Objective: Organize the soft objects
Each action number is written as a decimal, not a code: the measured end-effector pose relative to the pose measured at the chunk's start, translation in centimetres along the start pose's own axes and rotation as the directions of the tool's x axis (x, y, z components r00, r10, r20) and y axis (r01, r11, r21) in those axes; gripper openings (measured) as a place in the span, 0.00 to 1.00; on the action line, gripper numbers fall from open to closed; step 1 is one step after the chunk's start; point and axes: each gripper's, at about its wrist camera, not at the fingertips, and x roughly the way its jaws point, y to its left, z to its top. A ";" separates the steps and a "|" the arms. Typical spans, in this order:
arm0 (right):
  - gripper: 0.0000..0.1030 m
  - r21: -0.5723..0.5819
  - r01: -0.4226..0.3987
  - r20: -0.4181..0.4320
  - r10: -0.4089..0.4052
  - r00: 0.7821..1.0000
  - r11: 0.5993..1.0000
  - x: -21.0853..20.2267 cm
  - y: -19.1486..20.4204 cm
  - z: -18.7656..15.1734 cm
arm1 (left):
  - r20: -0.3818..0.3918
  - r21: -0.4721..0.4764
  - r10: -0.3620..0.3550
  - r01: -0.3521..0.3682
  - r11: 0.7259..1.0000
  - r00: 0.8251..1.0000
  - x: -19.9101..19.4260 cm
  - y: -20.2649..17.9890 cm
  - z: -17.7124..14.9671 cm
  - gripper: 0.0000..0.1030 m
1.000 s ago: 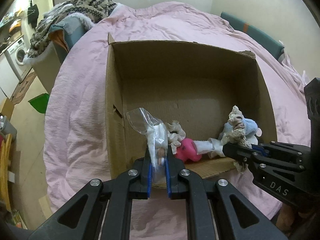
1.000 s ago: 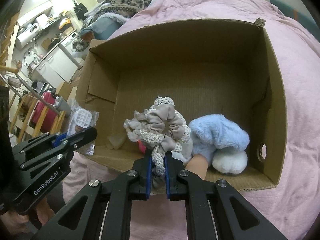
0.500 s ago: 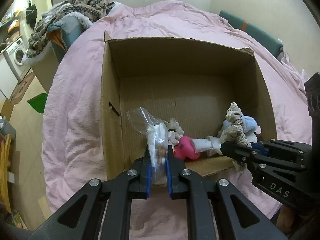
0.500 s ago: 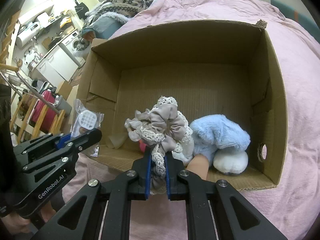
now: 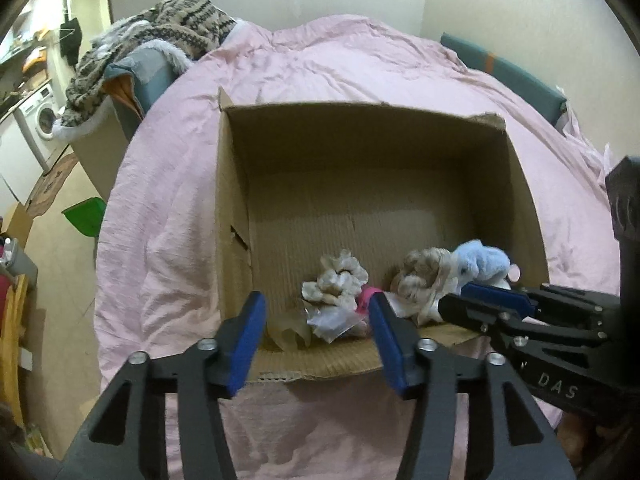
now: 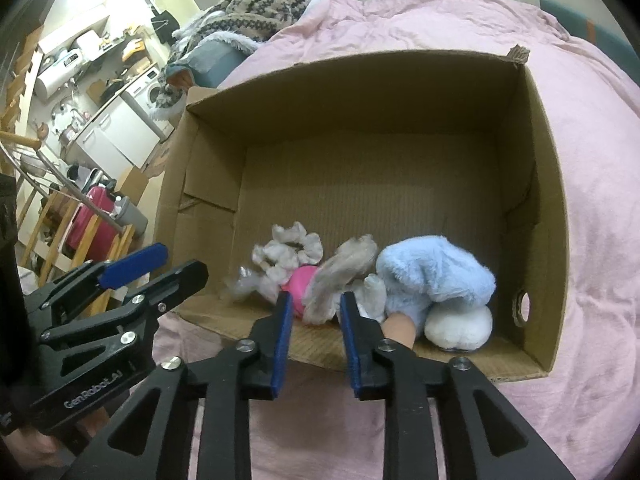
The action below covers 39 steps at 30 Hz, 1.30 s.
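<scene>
An open cardboard box (image 5: pixel 360 109) (image 6: pixel 536 184) lies on the pink duvet. My left gripper (image 5: pixel 316 304) hangs over its near left corner with its jaws opening and nothing between them. The clear plastic bag (image 5: pixel 332 324) lies on the box floor below, by a cream scrunchie (image 5: pixel 340 280) (image 6: pixel 288 248) and a pink toy (image 6: pixel 300 280). My right gripper (image 6: pixel 315 300) is over the near rim, jaws opening. The beige lace scrunchie (image 6: pixel 344 276) (image 5: pixel 420 284) is blurred just past its tips, free of the pads, beside a blue and white plush (image 6: pixel 432 276) (image 5: pixel 484 258).
The pink duvet (image 5: pixel 320 68) spreads around the box. A patterned knit blanket (image 5: pixel 160 28) is heaped at the back left, with a washing machine (image 5: pixel 42 120) beyond. A teal cushion (image 5: pixel 512 76) lies at the back right. Left of the bed stand a red case (image 6: pixel 90 216) and wooden furniture.
Both grippers have opened. The plastic bag has dropped from the left one into the box. The beige scrunchie has slipped out of the right one and is falling beside the blue plush.
</scene>
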 end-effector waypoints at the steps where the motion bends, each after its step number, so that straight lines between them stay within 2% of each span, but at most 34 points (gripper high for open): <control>1: 0.39 0.003 -0.006 0.005 0.006 1.000 1.000 -0.2 0.0 0.0 | 0.008 -0.003 -0.003 0.003 1.000 1.000 -0.2 0.0 0.1 0.51; 2: 0.55 0.008 -0.010 0.010 0.010 1.000 1.000 -0.4 -0.1 0.1 | 0.017 -0.002 -0.002 0.002 1.000 1.000 -0.5 0.1 0.2 0.51; 4: 0.64 0.019 -0.021 0.043 0.021 0.999 1.000 -1.3 -0.2 0.1 | 0.043 0.004 0.012 -0.012 1.000 0.999 -1.2 0.1 0.3 0.51; 8: 0.64 -0.005 0.015 0.080 -0.014 0.997 1.000 -3.3 0.5 0.4 | 0.103 -0.007 0.069 -0.069 0.998 0.992 -3.4 0.6 0.6 0.51; 10: 0.64 -0.026 0.037 0.093 -0.034 0.995 0.999 -4.4 1.0 0.6 | 0.173 -0.011 0.093 -0.093 0.996 0.981 -5.4 0.8 0.9 0.51; 12: 0.64 -0.039 0.057 0.116 -0.052 0.992 0.998 -5.6 1.3 0.7 | 0.205 -0.013 0.100 -0.100 0.995 0.974 -6.7 0.9 1.4 0.51; 14: 0.64 -0.045 0.083 0.145 -0.075 0.986 0.996 -6.8 1.8 0.7 | 0.231 -0.039 0.076 -0.069 0.997 0.970 -8.2 1.2 1.9 0.51; 17: 0.71 -0.048 0.109 0.183 -0.099 0.978 0.993 -8.7 2.2 0.3 | 0.238 -0.065 0.070 -0.056 0.996 0.969 -9.6 1.7 1.8 0.51; 23: 0.72 -0.039 0.156 0.230 -0.143 0.963 0.987 -11.4 2.4 -1.2 | 0.205 -0.075 0.066 -0.052 0.996 0.976 -11.2 2.4 0.0 0.51; 25: 0.73 -0.043 0.176 0.245 -0.160 0.956 0.984 -12.0 2.3 -1.7 | 0.194 -0.077 0.069 -0.055 0.996 0.979 -11.6 2.3 -0.8 0.58; 28: 0.73 -0.050 0.198 0.257 -0.179 0.950 0.979 -12.7 2.4 -2.7 | 0.172 -0.071 0.076 -0.065 0.995 0.982 -12.0 2.3 -2.1 0.59; 30: 0.79 -0.042 0.205 0.265 -0.187 0.946 0.978 -13.1 2.4 -3.2 | 0.171 -0.062 0.081 -0.071 0.996 0.982 -12.2 2.2 -2.9 0.60; 32: 0.90 -0.029 0.205 0.276 -0.189 0.943 0.978 -13.3 2.4 -3.7 | 0.177 -0.058 0.091 -0.082 0.995 0.980 -12.5 2.1 -3.6 0.66; 35: 0.90 -0.012 0.204 0.287 -0.192 0.938 0.979 -13.2 2.0 -4.3 | 0.181 -0.067 0.087 -0.076 0.995 0.980 -12.5 2.1 -4.2 0.73; 37: 0.91 -0.003 0.220 0.295 -0.210 0.932 0.975 -13.1 2.0 -4.7 | 0.185 -0.076 0.085 -0.072 0.994 0.979 -12.6 2.2 -4.6 0.84; 39: 0.98 0.016 0.227 0.301 -0.221 0.928 0.974 -13.0 1.7 -4.9 | 0.206 -0.077 0.090 -0.076 0.994 0.974 -12.6 2.3 -5.1 0.92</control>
